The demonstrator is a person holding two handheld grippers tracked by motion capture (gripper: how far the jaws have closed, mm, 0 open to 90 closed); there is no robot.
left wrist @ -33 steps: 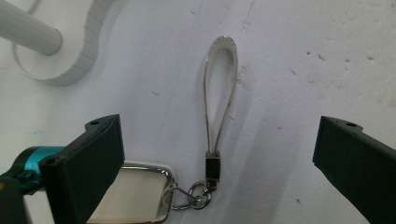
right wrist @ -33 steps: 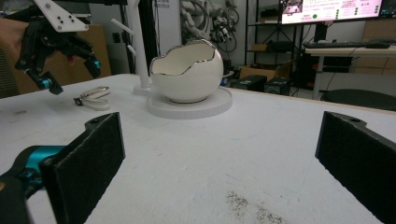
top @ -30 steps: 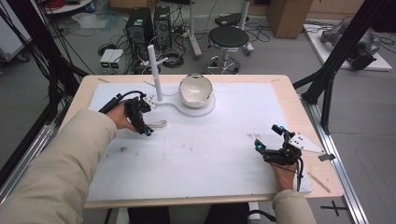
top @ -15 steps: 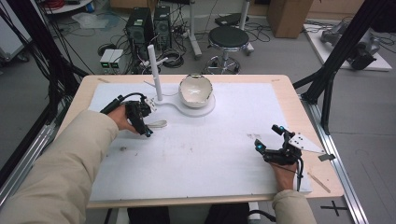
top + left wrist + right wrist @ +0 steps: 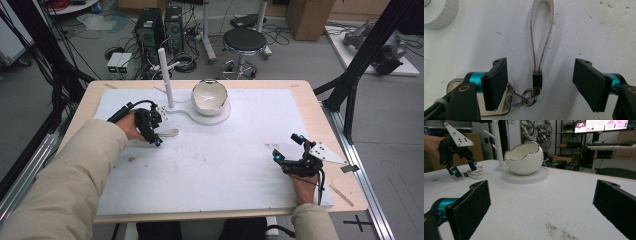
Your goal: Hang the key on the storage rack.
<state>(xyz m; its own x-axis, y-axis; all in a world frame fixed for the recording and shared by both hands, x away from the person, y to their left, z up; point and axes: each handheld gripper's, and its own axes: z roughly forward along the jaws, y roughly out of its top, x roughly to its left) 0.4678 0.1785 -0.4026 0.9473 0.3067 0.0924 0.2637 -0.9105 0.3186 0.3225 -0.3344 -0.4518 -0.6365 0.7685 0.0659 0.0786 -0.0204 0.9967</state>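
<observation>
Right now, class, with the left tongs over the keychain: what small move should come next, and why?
Probably lower the left tongs and close. They stand open astride the keychain strap, whose black clasp lies flat between the jaws, not yet touched.

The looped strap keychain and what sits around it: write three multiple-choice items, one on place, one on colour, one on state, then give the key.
1. Where does the white looped strap keychain lie?
A. inside the bowl
B. on the white table cover, between the left gripper's jaws
C. hung on the post

2. What colour is the eggshell-shaped ceramic bowl on its round white stand?
A. white
B. blue
C. black

3. How do the right gripper's jaws stand?
A. shut on the strap
B. shut on nothing
C. open, holding nothing

Key: 1 B, as the left gripper view shows the strap flat on the cover, apart from either open jaw. 2 A, as the right gripper view shows it white. 3 C, as bare table lies between them.
</observation>
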